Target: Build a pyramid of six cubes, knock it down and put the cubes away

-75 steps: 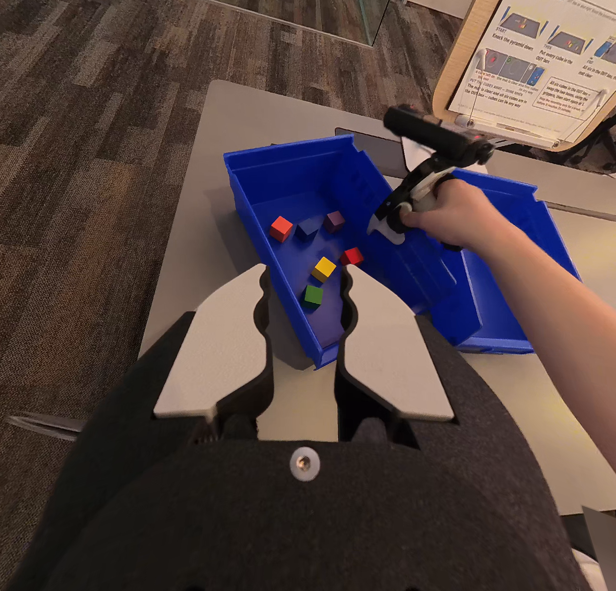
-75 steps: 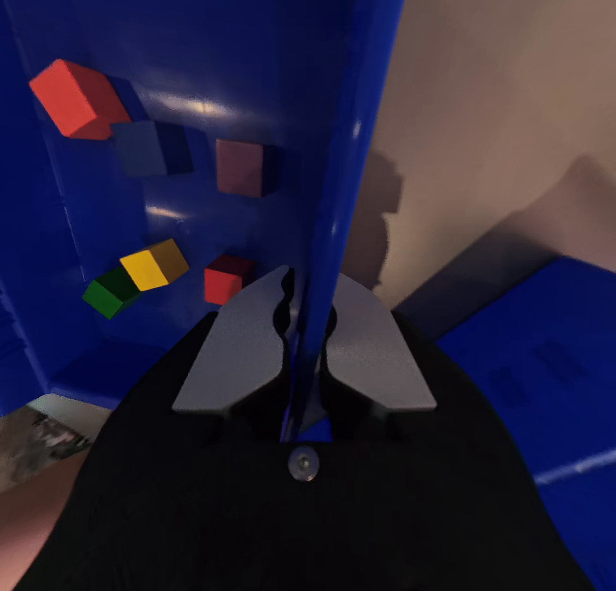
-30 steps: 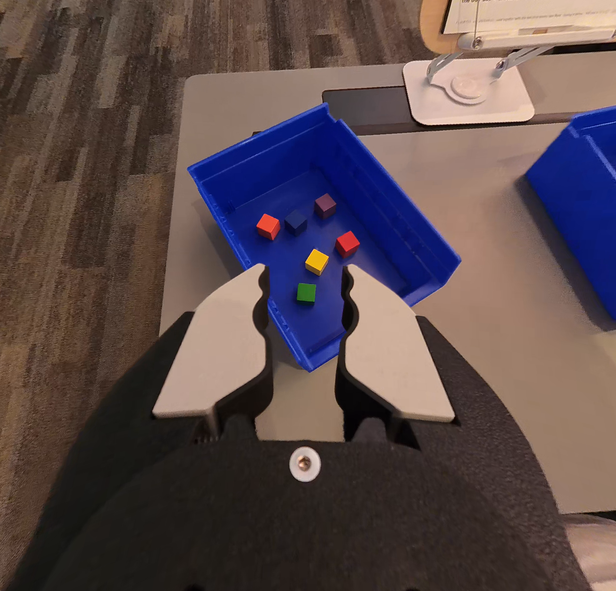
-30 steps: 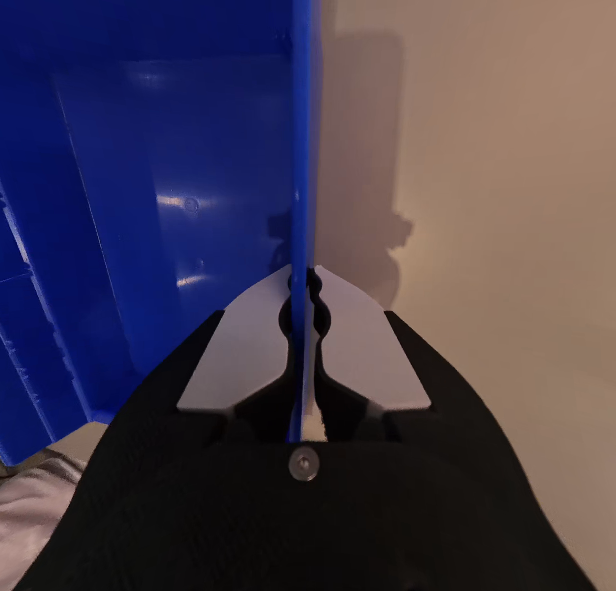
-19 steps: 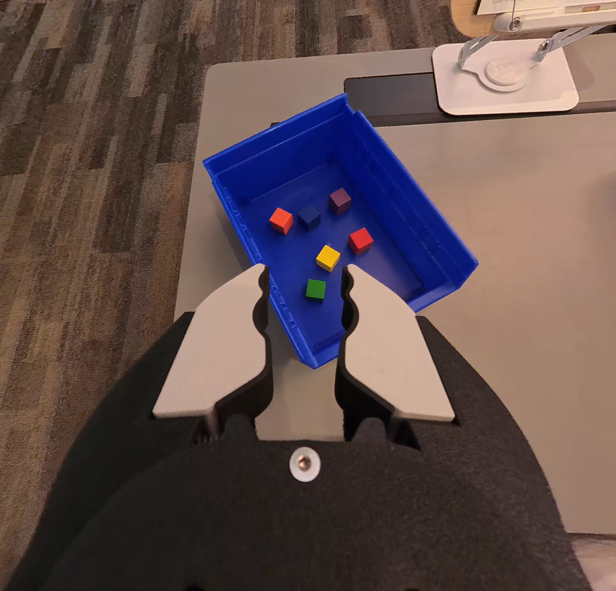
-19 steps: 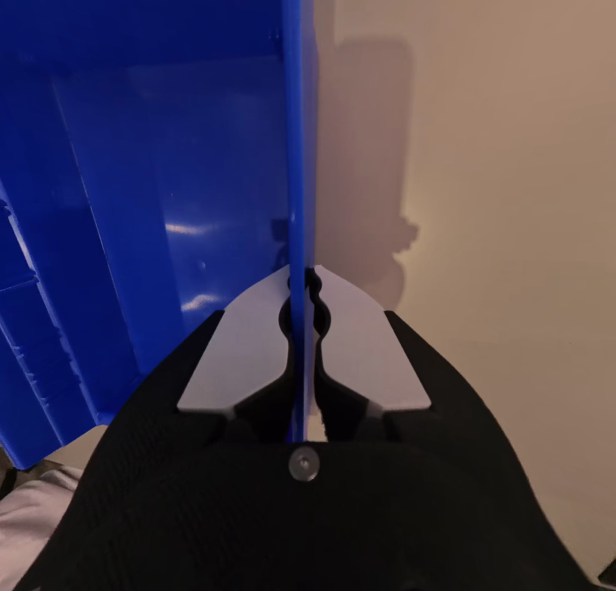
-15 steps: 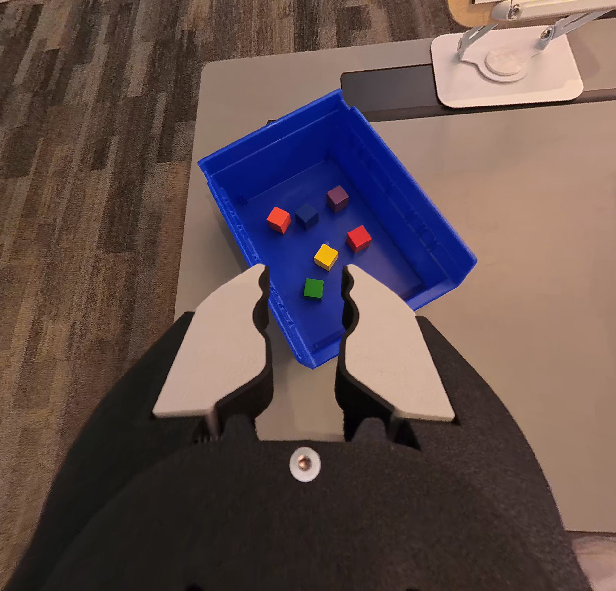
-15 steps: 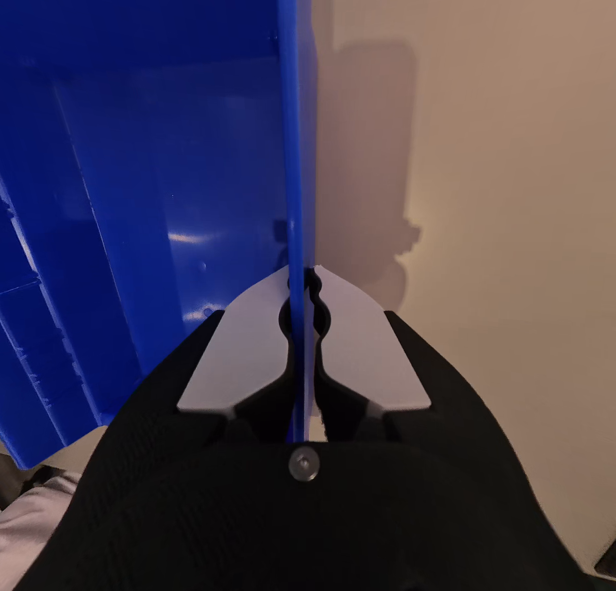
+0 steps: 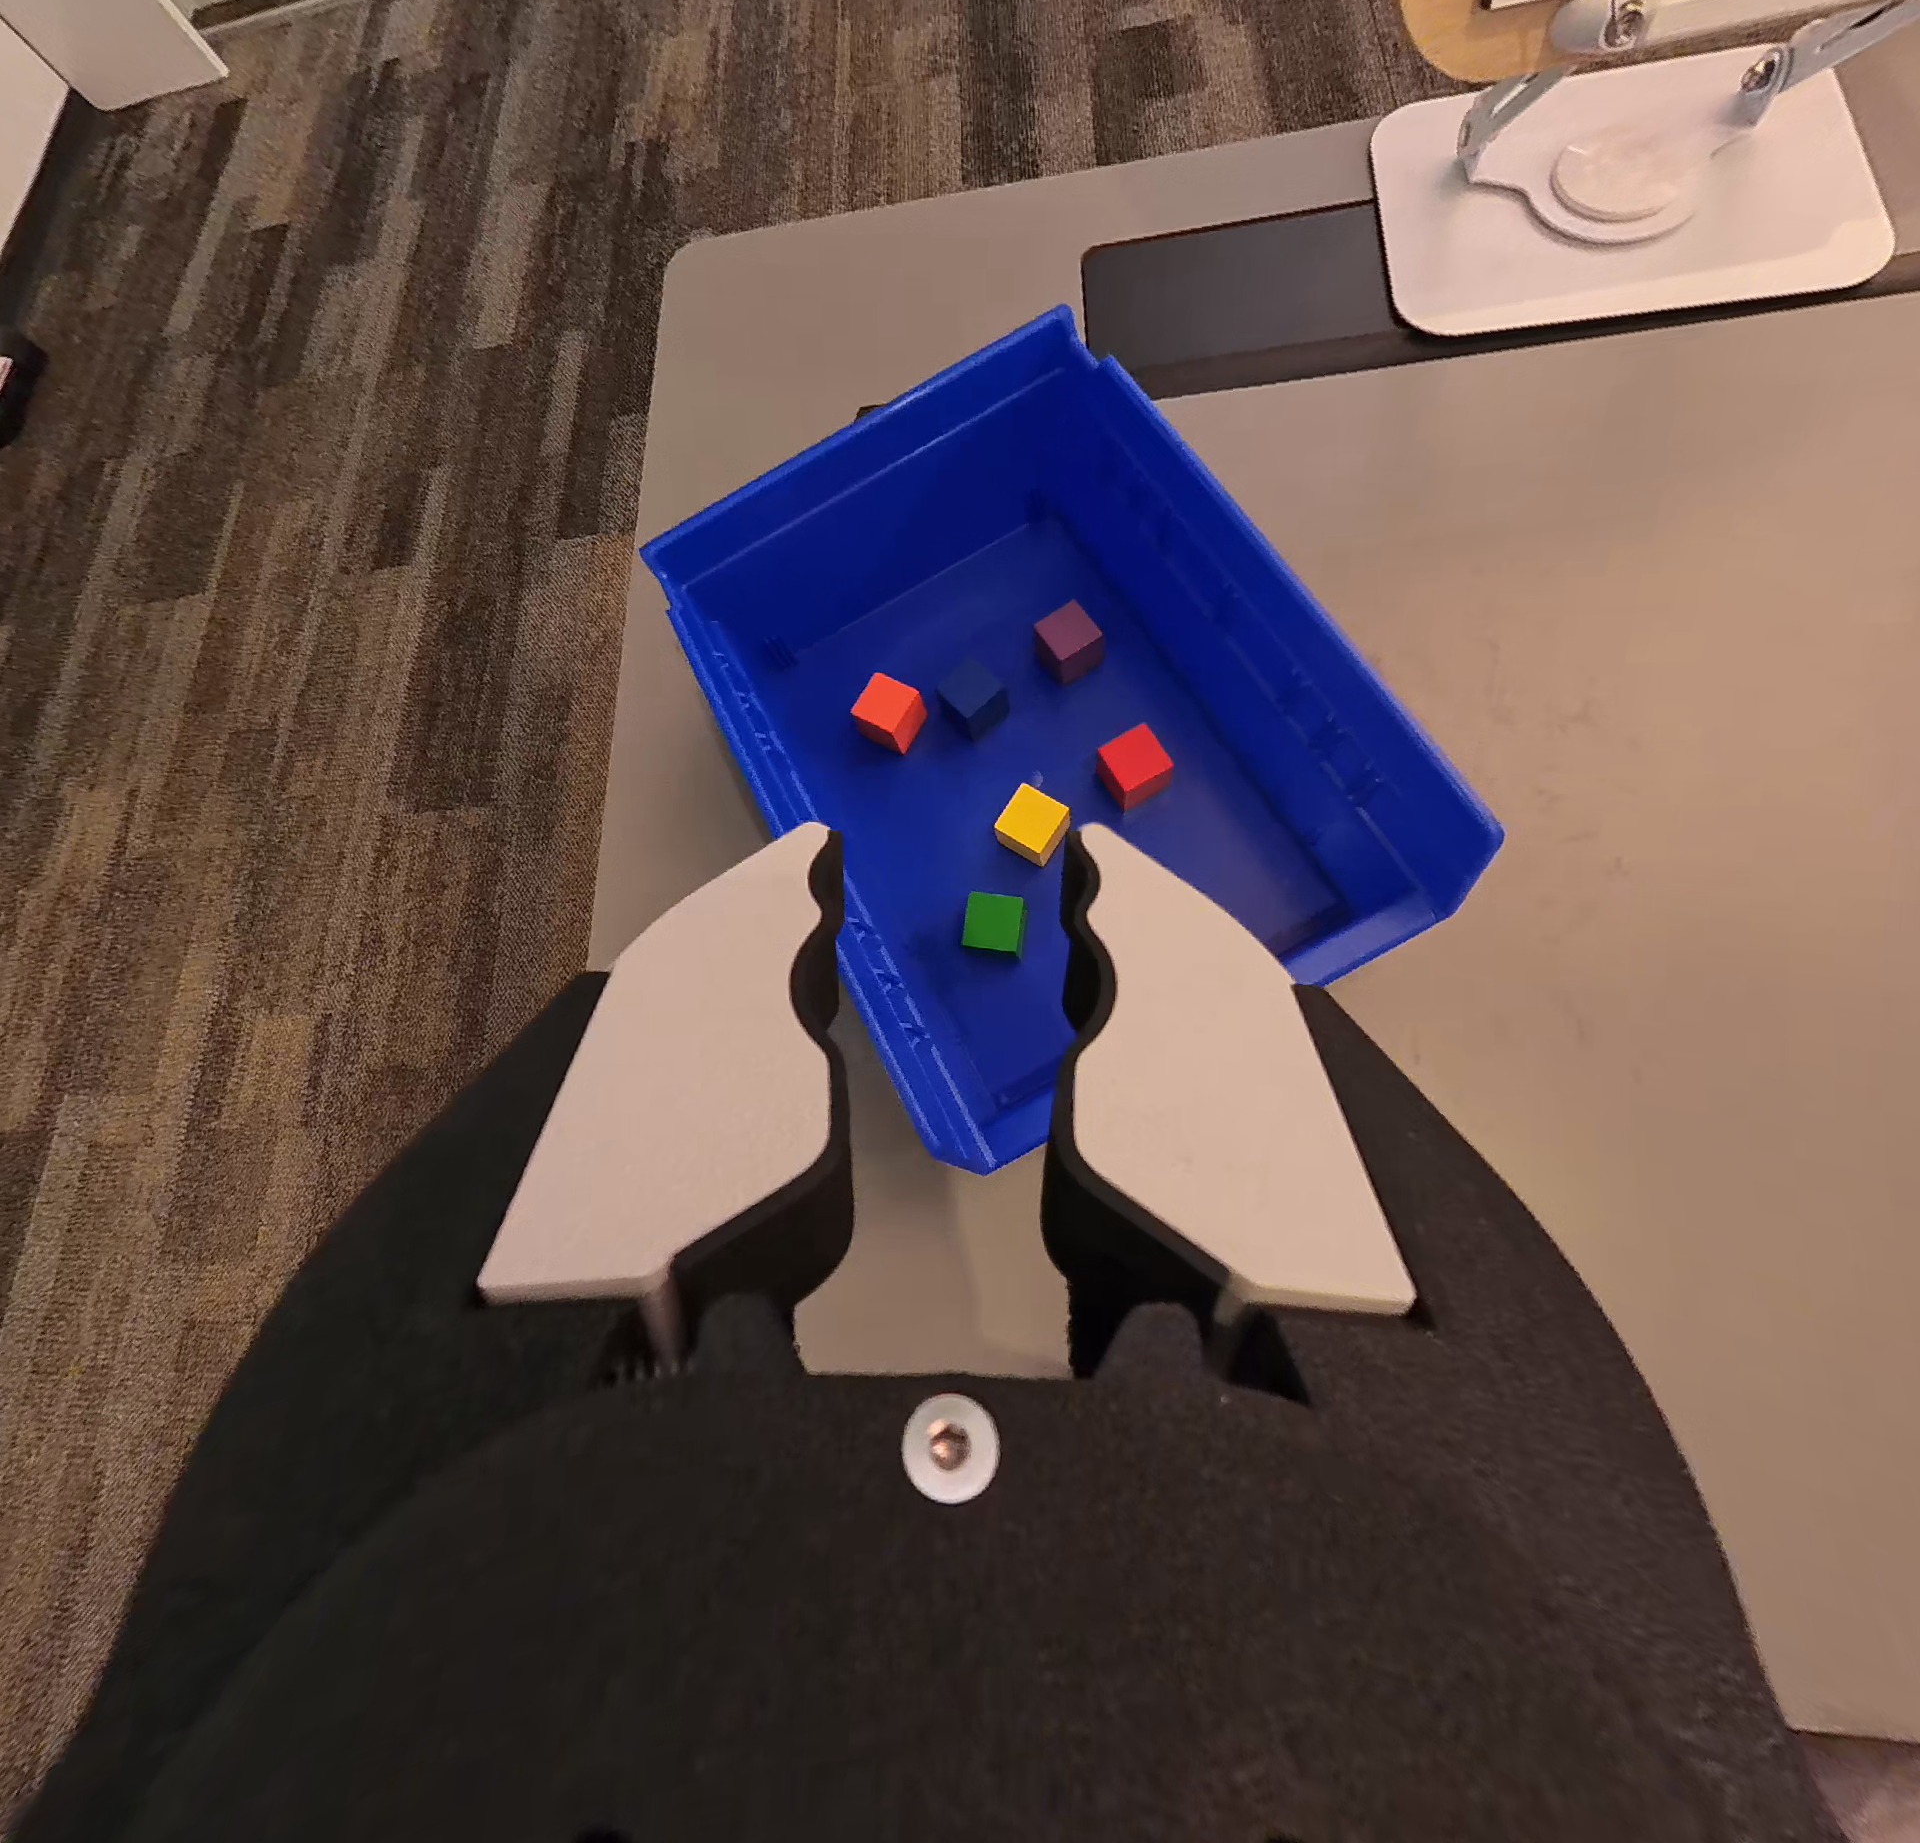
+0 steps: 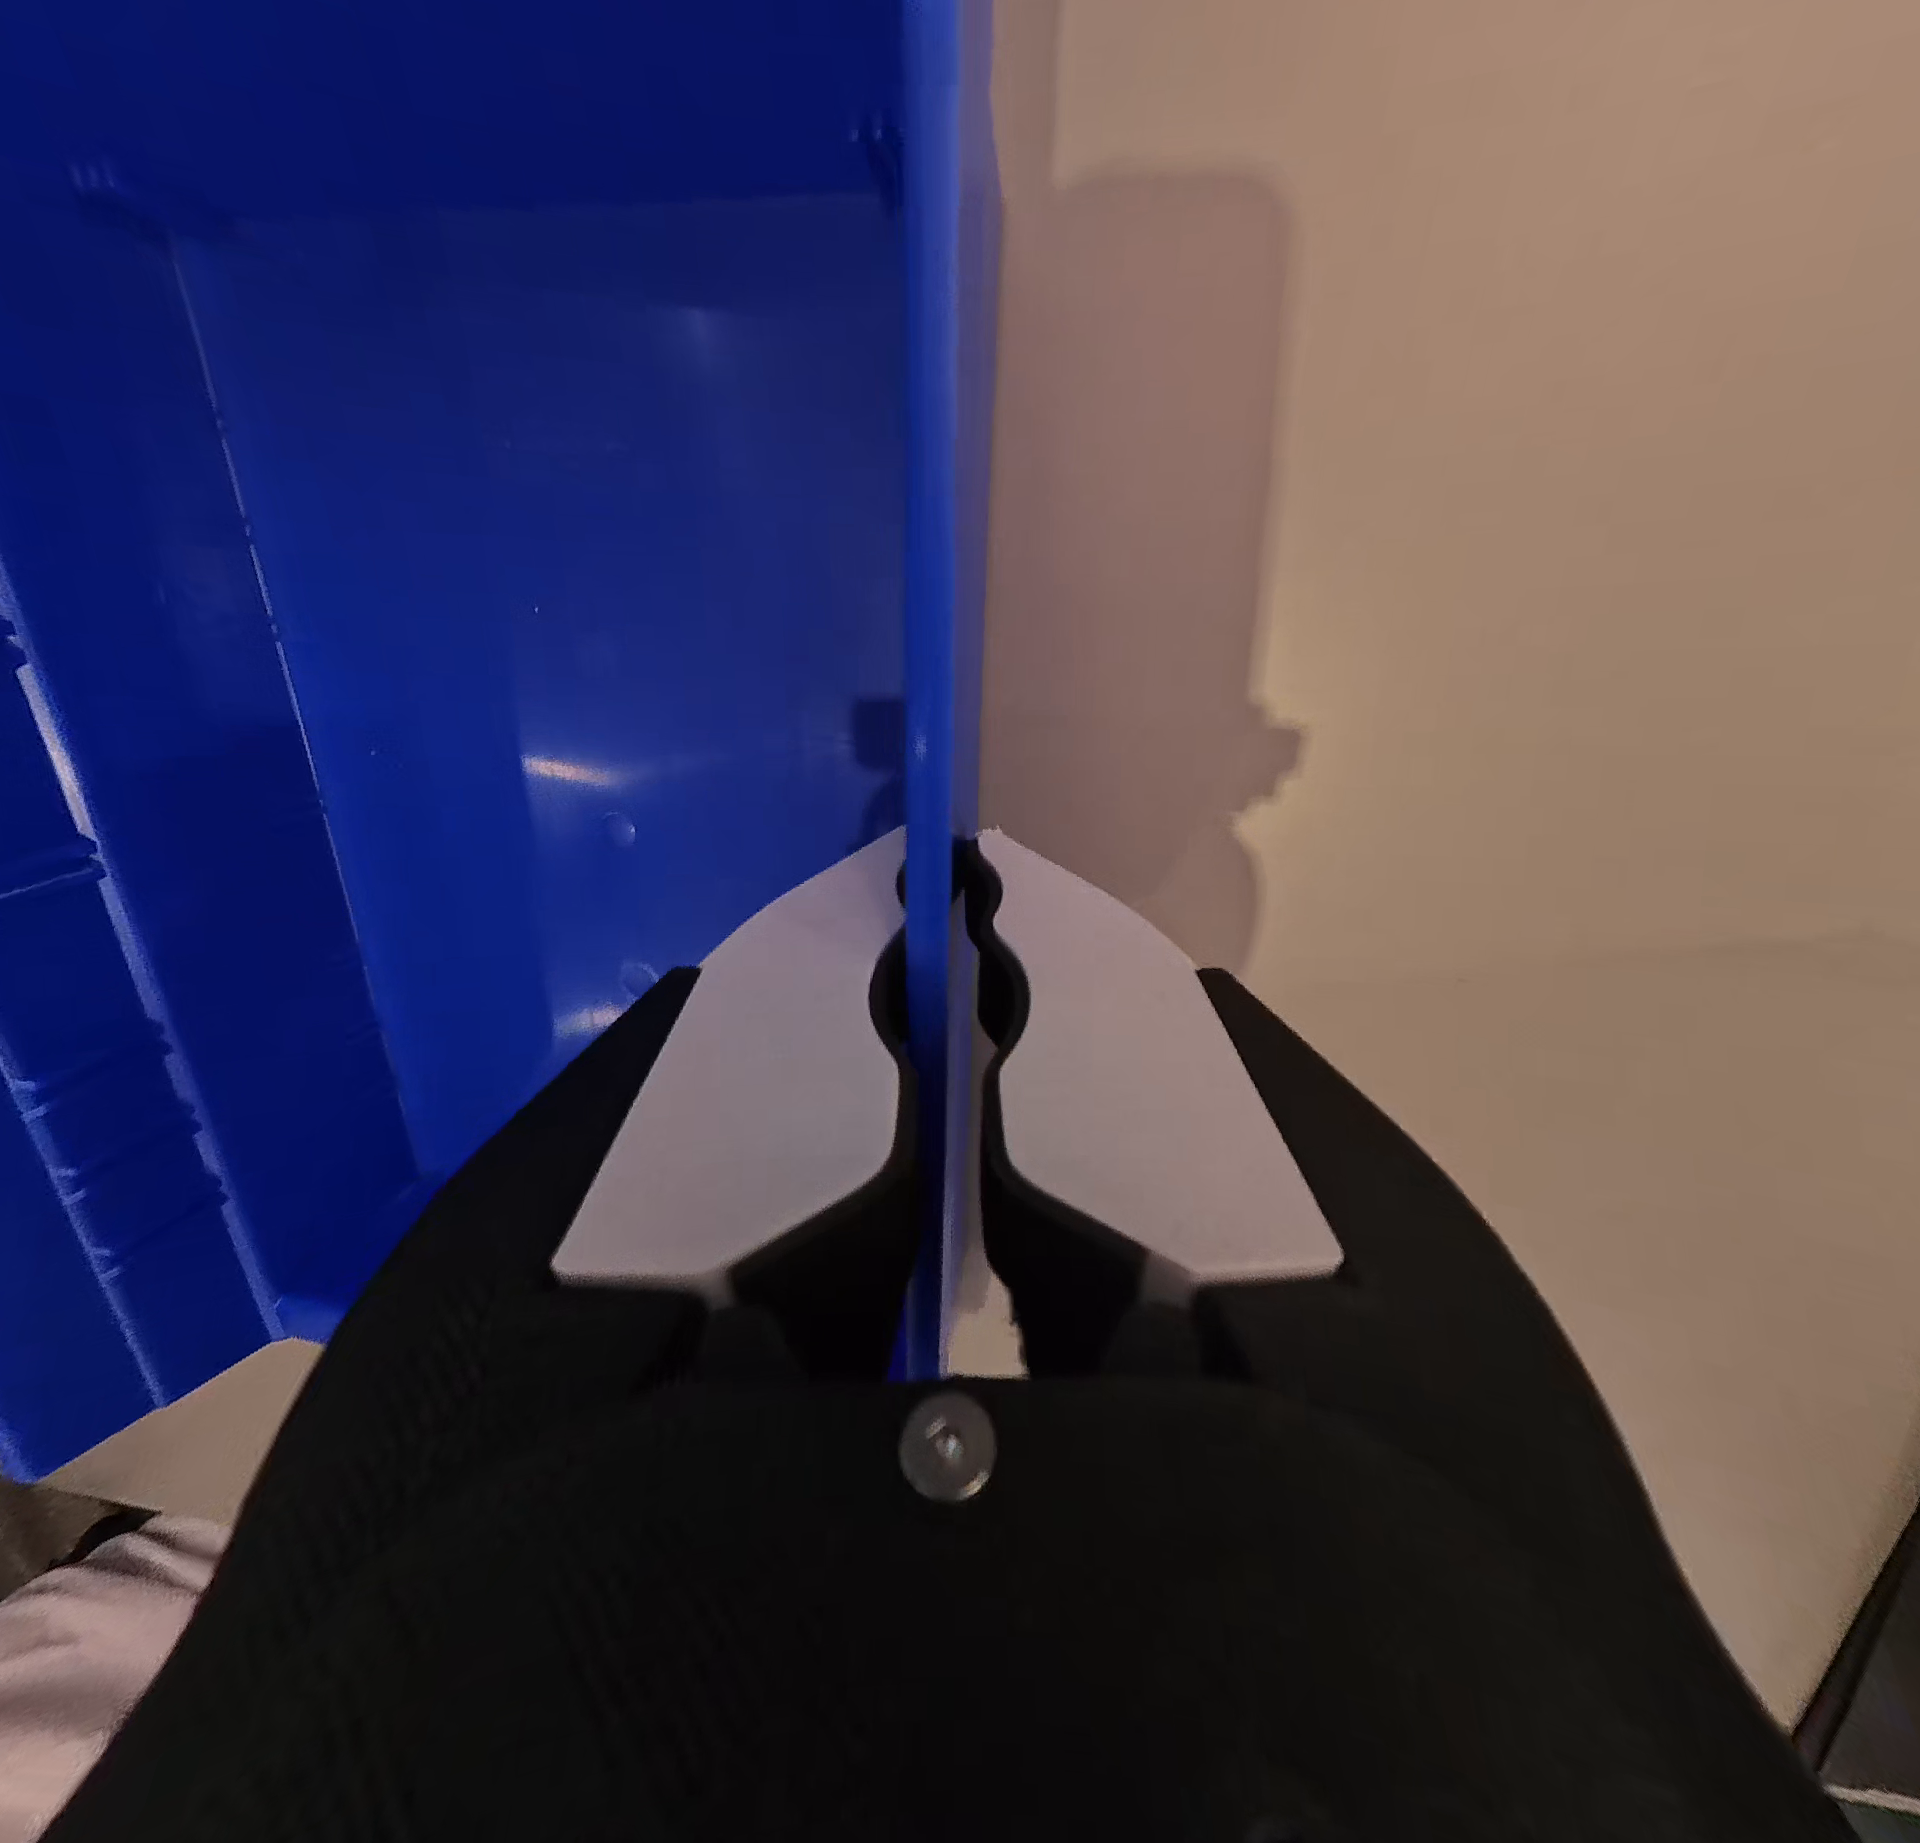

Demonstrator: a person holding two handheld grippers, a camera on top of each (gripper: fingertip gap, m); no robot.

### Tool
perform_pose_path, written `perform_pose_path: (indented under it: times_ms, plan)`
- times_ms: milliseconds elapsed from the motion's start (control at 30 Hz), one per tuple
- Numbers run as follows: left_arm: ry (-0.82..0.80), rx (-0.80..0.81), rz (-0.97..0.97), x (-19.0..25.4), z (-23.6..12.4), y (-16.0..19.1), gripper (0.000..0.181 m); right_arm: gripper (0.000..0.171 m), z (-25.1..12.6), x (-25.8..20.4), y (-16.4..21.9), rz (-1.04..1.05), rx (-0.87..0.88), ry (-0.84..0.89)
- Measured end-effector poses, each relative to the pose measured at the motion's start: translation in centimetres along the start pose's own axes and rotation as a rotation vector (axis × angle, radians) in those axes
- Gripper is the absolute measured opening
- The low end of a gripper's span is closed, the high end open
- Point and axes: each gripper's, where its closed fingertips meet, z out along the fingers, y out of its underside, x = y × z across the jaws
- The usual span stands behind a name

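Observation:
In the left wrist view a blue bin (image 9: 1340,713) lies askew on the grey table (image 9: 1610,754). It holds an orange cube (image 9: 888,711), a dark blue cube (image 9: 972,696), a purple cube (image 9: 1068,640), a red cube (image 9: 1135,763), a yellow cube (image 9: 1032,823) and a green cube (image 9: 993,923). My left gripper (image 9: 948,843) is open and empty above the bin's near corner. In the right wrist view my right gripper (image 10: 943,843) is shut on the thin side wall of a second blue bin (image 10: 935,443), whose inside shows no cubes.
A white stand base (image 9: 1631,204) with a board on it sits at the table's far right, on a dark strip (image 9: 1226,297). Patterned carpet (image 9: 312,546) lies beyond the table's left edge. Beige table (image 10: 1507,650) is right of the held bin. Across from one pair of fingers to the other is roughly 80 cm.
The right gripper let go of the cube bin's wall and now grips the second bin, out of the left view. The left view has risen and shifted slightly.

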Motion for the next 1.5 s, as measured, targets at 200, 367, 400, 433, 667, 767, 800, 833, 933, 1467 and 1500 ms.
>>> perform_pose_path:
  times_ms: [200, 367, 400, 433, 667, 767, 800, 833, 933, 1467, 1500]
  plan:
    - [-0.038, -0.013, -0.073, -2.4, 0.7, 0.7, 0.046, 0.045, -2.3, 0.8, -2.3, -0.076, 0.221, 0.184]
    - [0.011, -0.165, -0.195, -4.5, 4.2, 3.5, 0.052, 0.052, -9.6, -3.0, -5.4, -0.13, 0.625, 0.201]
    - [0.019, -0.198, -0.23, -5.0, 5.1, 4.0, 0.051, 0.052, -10.8, -4.2, -5.5, -0.137, 0.679, 0.179]
    - [0.032, -0.231, -0.266, -5.3, 6.1, 4.4, 0.049, 0.052, -11.8, -5.3, -5.6, -0.146, 0.726, 0.155]
    - [0.08, -0.481, -0.33, -5.7, 11.8, 8.6, 0.044, 0.052, -15.1, -10.0, -5.3, -0.249, 0.838, 0.101]
    - [0.106, -0.516, -0.357, -5.2, 13.8, 9.1, 0.036, 0.05, -15.6, -10.3, -5.3, -0.253, 0.873, 0.08]
    - [0.09, -0.539, -0.358, -5.4, 14.2, 9.5, 0.036, 0.049, -15.5, -10.2, -5.3, -0.25, 0.874, 0.073]
    - [0.086, -0.565, -0.357, -5.4, 14.5, 10.0, 0.037, 0.048, -15.3, -10.1, -5.2, -0.248, 0.866, 0.068]
    - [0.097, -0.64, -0.352, -5.0, 15.3, 11.4, 0.037, 0.049, -14.6, -10.0, -5.2, -0.251, 0.838, 0.056]
    - [0.185, -0.637, -0.013, -2.7, 18.6, 10.0, 0.01, 0.044, -11.2, -12.2, -5.3, -0.38, 0.728, 0.074]
    - [0.202, -0.634, 0.015, -2.4, 18.7, 9.9, 0.01, 0.044, -11.0, -12.3, -5.4, -0.386, 0.724, 0.081]
